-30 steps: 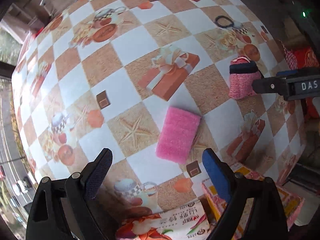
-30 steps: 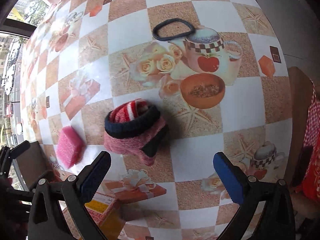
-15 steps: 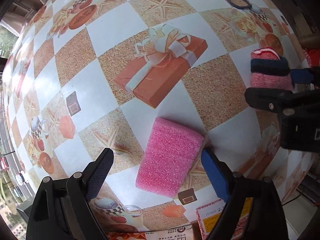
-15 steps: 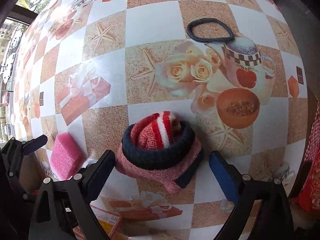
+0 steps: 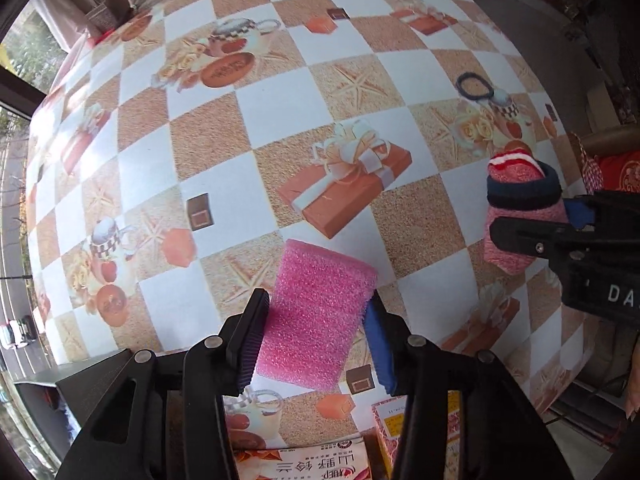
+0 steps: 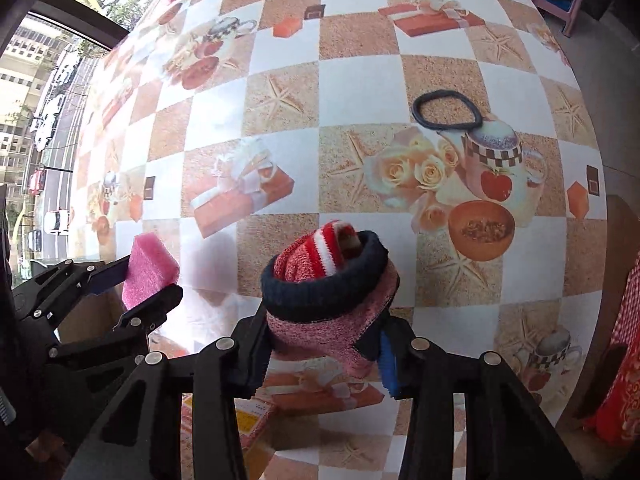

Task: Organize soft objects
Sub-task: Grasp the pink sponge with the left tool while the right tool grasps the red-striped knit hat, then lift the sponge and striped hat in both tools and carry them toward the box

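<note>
Already both claws are closing: left claw (image 5: 316,332) squeezes the pink sponge (image 5: 316,312), right claw (image 6: 320,344) the rolled socks (image 6: 332,280); the squashy bundle at lower centre could slip out.

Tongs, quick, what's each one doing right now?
Left tongs: closing on the pink sponge, pads against its sides.
Right tongs: closing on the rolled socks, gripped at the lower end.

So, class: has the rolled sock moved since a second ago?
Yes. The sock has lifted off the tablecloth in the right gripper, its jaws closing on it, farther from the printed bowl.
</note>
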`<action>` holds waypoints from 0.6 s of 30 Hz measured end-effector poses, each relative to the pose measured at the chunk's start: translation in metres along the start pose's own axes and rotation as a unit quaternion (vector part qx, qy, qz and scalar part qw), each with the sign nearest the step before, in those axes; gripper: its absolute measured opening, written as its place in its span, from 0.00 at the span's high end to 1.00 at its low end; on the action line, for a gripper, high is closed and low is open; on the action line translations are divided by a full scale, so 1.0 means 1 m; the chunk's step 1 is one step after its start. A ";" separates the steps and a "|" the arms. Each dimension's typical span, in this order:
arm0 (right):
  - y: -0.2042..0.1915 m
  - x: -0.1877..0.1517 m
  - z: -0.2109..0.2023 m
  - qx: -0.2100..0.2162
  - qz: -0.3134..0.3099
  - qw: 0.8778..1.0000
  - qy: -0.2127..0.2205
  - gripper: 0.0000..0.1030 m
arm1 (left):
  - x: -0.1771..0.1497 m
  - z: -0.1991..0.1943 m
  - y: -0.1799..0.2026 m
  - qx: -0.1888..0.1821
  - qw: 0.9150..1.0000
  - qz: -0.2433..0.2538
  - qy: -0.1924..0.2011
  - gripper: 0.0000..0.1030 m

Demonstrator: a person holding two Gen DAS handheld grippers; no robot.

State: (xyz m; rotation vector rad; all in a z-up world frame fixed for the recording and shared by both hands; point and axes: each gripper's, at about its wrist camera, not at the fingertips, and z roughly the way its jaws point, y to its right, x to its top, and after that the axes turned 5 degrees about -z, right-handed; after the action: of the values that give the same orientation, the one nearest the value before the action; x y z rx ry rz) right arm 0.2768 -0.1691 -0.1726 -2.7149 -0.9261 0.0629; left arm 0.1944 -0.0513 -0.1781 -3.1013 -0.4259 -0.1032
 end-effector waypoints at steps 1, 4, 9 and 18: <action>-0.004 0.000 -0.007 0.003 -0.002 1.000 0.004 0.56 | -0.002 -0.008 -0.005 0.001 1.000 -0.006 0.007 0.51; -0.015 -0.001 -0.033 0.013 -0.011 1.000 0.015 0.56 | -0.011 -0.031 -0.023 -0.001 0.999 -0.023 0.024 0.51; -0.033 -0.010 -0.057 0.017 -0.036 0.999 0.030 0.56 | -0.039 -0.066 -0.033 0.007 0.998 -0.043 0.048 0.51; -0.071 -0.045 -0.077 0.024 -0.063 0.997 0.043 0.56 | -0.090 -0.105 -0.046 -0.005 0.996 -0.063 0.065 0.51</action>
State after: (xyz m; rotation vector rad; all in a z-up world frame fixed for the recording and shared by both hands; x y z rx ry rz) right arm 0.2089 -0.1606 -0.0819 -2.5872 -1.0540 -0.0563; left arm 0.0887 -0.0335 -0.0789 -3.0522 -0.6160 -0.3060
